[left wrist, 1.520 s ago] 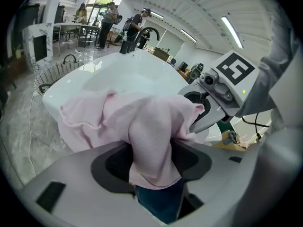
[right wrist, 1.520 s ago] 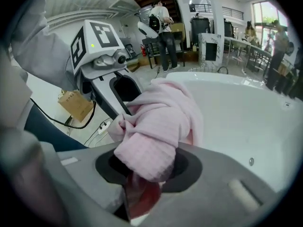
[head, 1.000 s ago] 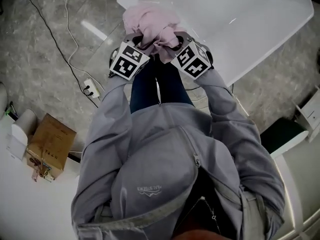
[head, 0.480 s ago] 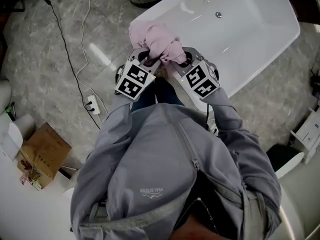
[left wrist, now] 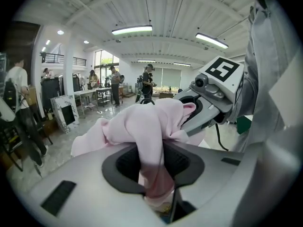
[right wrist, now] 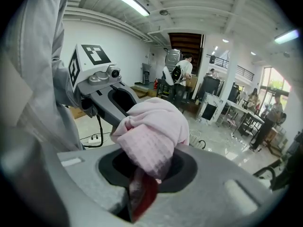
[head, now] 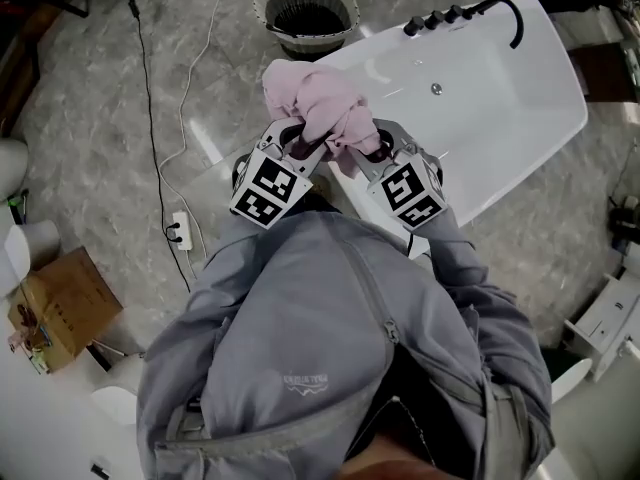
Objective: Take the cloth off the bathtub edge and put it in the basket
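Head view: left gripper and right gripper both clamp narrowly on the pink cloth.

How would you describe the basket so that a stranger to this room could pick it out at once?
Find the big white bathtub on the grey stone floor. Just off its corner, left of the black taps in the head view, stands the basket. It is the only round, open-weave container there, and it is dark inside.
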